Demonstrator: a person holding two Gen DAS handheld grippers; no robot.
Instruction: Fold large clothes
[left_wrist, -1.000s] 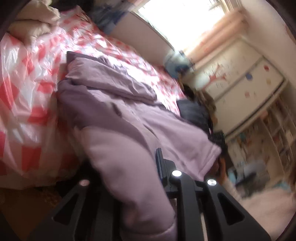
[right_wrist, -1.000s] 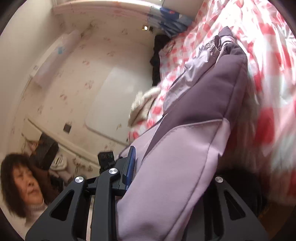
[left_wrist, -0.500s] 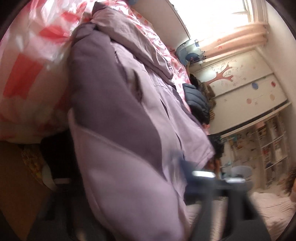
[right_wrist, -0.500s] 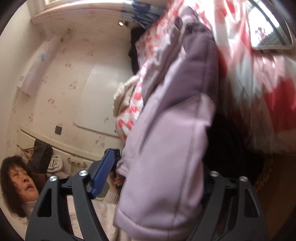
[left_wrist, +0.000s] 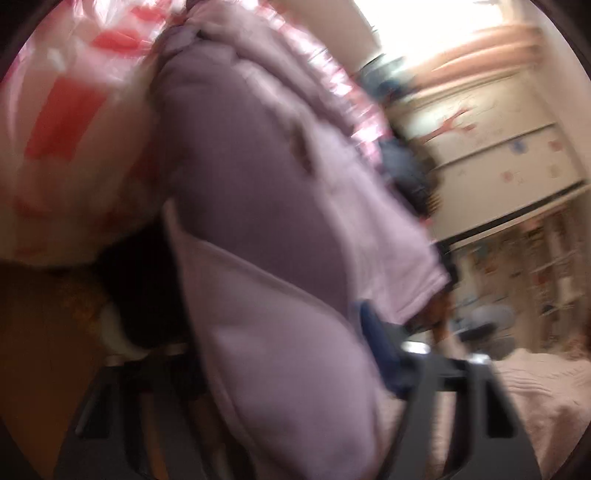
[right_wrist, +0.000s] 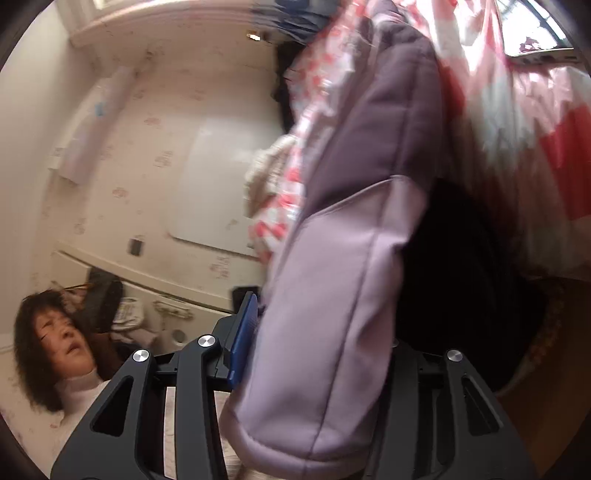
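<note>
Purple padded jacket (left_wrist: 258, 206), two-tone, dark panel over pale lilac, hangs off the near edge of the bed (left_wrist: 62, 122) and runs down into both my tools. Most of its body lies on the bed's red-and-white check cover, toward the far edge; the lower part is off the edge, in the air. My left gripper (left_wrist: 280, 417) is clamped on the pale padded end, fabric filling the gap between the fingers. My right gripper (right_wrist: 314, 398) pinches the same kind of pale end (right_wrist: 325, 332), blue pad pressed to the cloth. I judge two grips, one per side, keep the thick jacket spread so it can be laid over in a fold instead of bunching. Left view is blurred, detail poor. Beyond the bed: wardrobe (left_wrist: 498, 147) with stickers, bright window (left_wrist: 424, 33); a dark garment (left_wrist: 406, 173) at the bed's far corner.
</note>
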